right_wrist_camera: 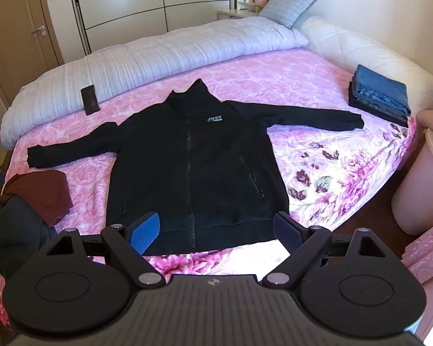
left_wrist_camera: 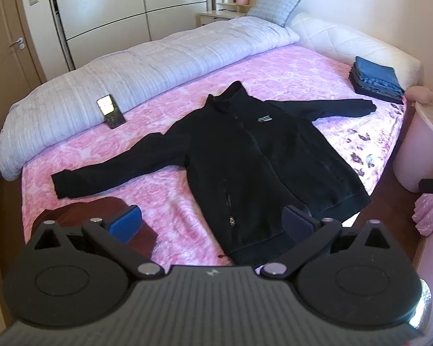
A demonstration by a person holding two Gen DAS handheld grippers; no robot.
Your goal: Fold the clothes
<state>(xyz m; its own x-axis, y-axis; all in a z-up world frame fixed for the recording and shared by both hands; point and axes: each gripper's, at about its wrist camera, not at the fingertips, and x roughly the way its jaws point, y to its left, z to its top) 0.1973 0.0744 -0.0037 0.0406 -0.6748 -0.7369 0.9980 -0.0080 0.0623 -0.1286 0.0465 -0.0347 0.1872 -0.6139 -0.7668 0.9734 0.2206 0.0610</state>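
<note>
Left wrist view: black jacket point(left_wrist_camera: 257, 155) lies flat, front up, on the pink bedspread point(left_wrist_camera: 164, 109); its long axis runs hem-near to collar-far, tilted leftward, sleeves outspread. Left gripper point(left_wrist_camera: 212, 225) hangs released, holding nothing. Right wrist view: the jacket's collar points away, hem toward the wide-parted, empty right gripper point(right_wrist_camera: 215, 232).

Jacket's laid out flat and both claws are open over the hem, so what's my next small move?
Probably bring the left claw to the jacket's left sleeve cuff and pinch it. The jacket lies face up, zipped, sleeves spread wide, unfolded; both claws are open and empty, so folding a sleeve in comes first.
</note>
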